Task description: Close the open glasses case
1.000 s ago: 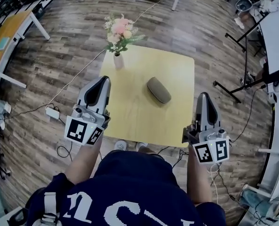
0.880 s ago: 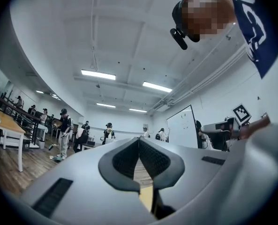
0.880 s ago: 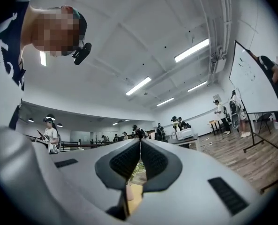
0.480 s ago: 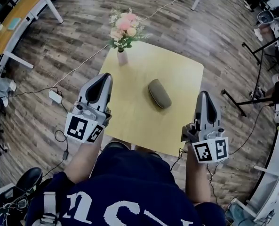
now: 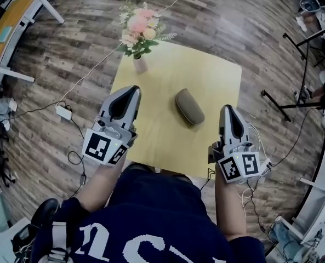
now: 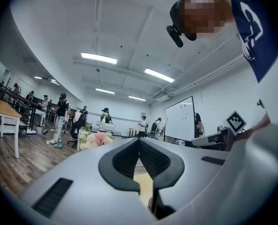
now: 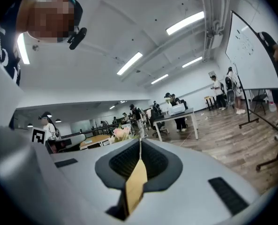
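An olive-grey oblong glasses case (image 5: 189, 107) lies near the middle of the yellow table (image 5: 220, 78); its lid looks down, with no gap showing. My left gripper (image 5: 129, 89) hangs over the table's front left part, left of the case, shut and holding nothing. Off the front right corner, my right gripper (image 5: 228, 108) is likewise shut and bare. In the left gripper view the dark pads (image 6: 154, 156) meet, with a sliver of yellow table below. The right gripper view shows its pads (image 7: 154, 159) closed too. The case is hidden in both gripper views.
A small vase (image 5: 140, 65) of pink flowers (image 5: 138, 28) stands at the table's far left corner. Cables and a white power strip (image 5: 62, 112) lie on the wood floor to the left. A black stand (image 5: 294, 95) is at the right. People stand far off by desks.
Both grippers have sunk and drifted toward the table; the left one now overlaps its front left part, the right sits nearer the front right corner. The case has not moved.
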`<action>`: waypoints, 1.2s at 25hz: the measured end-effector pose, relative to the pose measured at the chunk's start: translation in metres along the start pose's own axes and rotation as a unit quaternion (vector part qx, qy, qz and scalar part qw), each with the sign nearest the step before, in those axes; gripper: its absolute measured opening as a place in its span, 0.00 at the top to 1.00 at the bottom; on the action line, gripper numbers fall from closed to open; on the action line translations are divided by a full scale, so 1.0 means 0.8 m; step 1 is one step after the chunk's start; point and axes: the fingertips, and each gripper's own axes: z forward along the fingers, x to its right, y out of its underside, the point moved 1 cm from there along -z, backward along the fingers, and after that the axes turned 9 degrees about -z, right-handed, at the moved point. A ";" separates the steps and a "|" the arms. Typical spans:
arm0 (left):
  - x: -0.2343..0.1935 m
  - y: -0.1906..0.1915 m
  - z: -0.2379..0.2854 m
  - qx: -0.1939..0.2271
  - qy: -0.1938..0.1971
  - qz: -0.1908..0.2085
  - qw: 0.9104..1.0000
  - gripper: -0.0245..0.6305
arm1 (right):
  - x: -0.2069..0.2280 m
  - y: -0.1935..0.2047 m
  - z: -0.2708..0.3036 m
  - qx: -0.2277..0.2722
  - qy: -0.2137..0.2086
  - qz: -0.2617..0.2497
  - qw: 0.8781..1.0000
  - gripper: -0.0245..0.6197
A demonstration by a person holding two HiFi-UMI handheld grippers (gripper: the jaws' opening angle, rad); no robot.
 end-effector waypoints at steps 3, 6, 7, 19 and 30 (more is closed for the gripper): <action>-0.009 0.017 0.011 -0.015 0.011 -0.002 1.000 0.94 | -0.005 0.052 0.011 -0.053 0.007 0.000 0.999 0.91; -0.019 0.031 0.020 -0.026 0.014 -0.007 1.000 0.94 | -0.005 0.106 0.020 -0.113 0.006 -0.014 0.993 0.87; -0.022 0.036 0.022 -0.030 0.015 -0.009 0.999 0.94 | -0.006 0.126 0.021 -0.135 0.000 -0.016 0.991 0.82; -0.038 0.074 0.030 -0.068 0.014 -0.022 0.997 0.94 | -0.037 0.316 -0.002 -0.372 -0.095 0.056 0.922 0.73; -0.056 0.076 0.019 -0.072 -0.009 -0.023 0.997 0.94 | 0.059 0.315 0.009 -0.403 -0.049 0.010 0.914 0.78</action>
